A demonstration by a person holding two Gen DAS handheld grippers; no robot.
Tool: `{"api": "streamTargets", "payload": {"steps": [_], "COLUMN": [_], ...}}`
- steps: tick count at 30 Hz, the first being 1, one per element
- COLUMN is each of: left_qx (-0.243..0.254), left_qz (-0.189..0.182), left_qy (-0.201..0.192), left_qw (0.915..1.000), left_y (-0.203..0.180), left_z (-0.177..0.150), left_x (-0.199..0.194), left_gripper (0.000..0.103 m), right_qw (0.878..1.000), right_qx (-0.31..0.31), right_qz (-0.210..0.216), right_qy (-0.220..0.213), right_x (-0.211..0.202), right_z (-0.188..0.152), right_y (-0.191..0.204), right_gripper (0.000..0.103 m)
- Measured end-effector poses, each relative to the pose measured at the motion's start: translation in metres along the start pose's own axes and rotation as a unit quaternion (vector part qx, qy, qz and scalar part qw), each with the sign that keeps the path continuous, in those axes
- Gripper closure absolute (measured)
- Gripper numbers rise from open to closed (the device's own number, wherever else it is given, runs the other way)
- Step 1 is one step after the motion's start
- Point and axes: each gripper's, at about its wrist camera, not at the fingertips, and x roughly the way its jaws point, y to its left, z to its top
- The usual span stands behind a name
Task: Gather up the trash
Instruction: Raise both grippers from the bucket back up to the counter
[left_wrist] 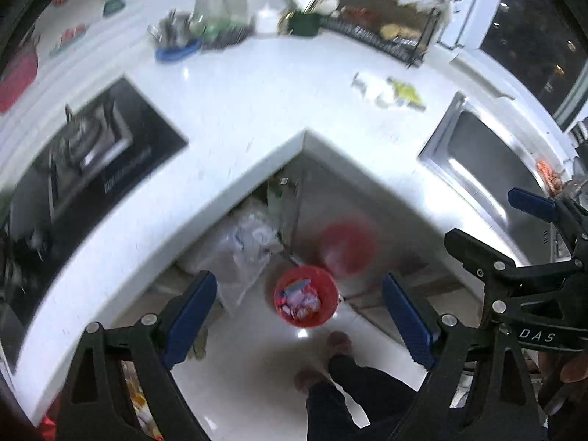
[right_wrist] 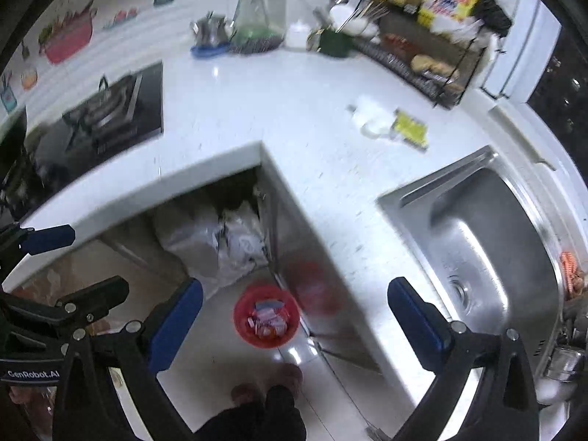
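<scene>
A red trash bin (left_wrist: 306, 297) holding several wrappers stands on the floor in the counter's inner corner; it also shows in the right wrist view (right_wrist: 266, 316). White crumpled trash (left_wrist: 371, 87) and a yellow wrapper (left_wrist: 406, 92) lie on the white countertop (left_wrist: 257, 99) near the sink; they show in the right wrist view too, white (right_wrist: 369, 117) and yellow (right_wrist: 411, 128). My left gripper (left_wrist: 299, 319) is open and empty, high above the bin. My right gripper (right_wrist: 294, 323) is open and empty, also above the bin. Each gripper appears at the edge of the other's view.
A steel sink (right_wrist: 485, 242) is at right, a black gas hob (right_wrist: 106, 114) at left. A dish rack (right_wrist: 422, 55), a glass jug (right_wrist: 253, 11) and a kettle (right_wrist: 211, 31) stand at the back. Plastic bags (right_wrist: 235, 246) sit under the counter. The person's feet (right_wrist: 268, 386) are on the floor.
</scene>
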Motion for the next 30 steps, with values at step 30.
{"api": "streamTargets", "payload": {"steps": [30], "left_qx": [0.040], "left_qz": [0.032], "left_qy": [0.002], "left_qw": [0.9987], "left_y": [-0.082], "left_z": [0.236], "left_x": [0.097], "left_gripper": [0.013], "right_qw": [0.991], "right_qx": [0.131], "right_qz": [-0.014], "right_qy": [0.000], "right_x": [0.046], "right_z": [0.128], "right_y": [-0.165], "right_gripper": [0.002]}}
